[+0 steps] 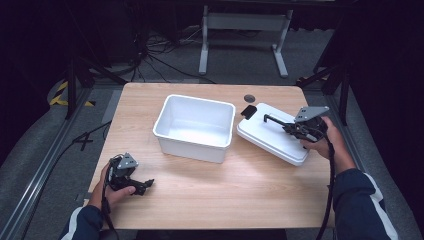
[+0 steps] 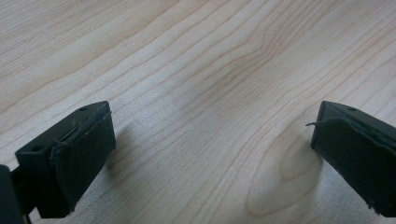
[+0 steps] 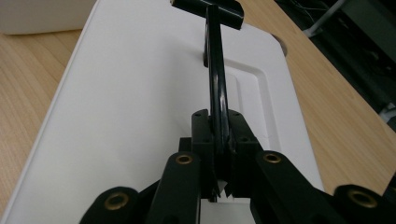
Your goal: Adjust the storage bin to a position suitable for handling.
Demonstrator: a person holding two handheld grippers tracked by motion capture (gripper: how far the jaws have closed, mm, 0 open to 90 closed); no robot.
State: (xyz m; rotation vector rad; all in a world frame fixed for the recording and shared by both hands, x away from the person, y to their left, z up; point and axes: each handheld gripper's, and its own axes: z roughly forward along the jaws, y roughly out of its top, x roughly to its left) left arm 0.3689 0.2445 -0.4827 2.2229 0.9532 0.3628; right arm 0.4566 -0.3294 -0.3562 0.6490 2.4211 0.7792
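Note:
An empty white bin (image 1: pixel 192 147) stands in the middle of the wooden table (image 1: pixel 240 190). To its right lies a white lid (image 1: pixel 265 137) with a thin black handle (image 1: pixel 274 120) along its top. My right gripper (image 1: pixel 296 129) is shut on that handle. The right gripper view shows the handle (image 3: pixel 215 70) running away from the closed jaws of the gripper (image 3: pixel 219 154) over the lid (image 3: pixel 130 102). My left gripper (image 1: pixel 146 185) rests low at the table's front left, open. Its pads (image 2: pixel 74 163) stand wide apart over bare wood, nothing between them.
A small black piece (image 1: pixel 248 111) lies by the lid's far corner, and a dark round hole (image 1: pixel 249 97) sits in the tabletop behind it. Cables and a white table frame (image 1: pixel 245 30) lie on the floor beyond the far edge.

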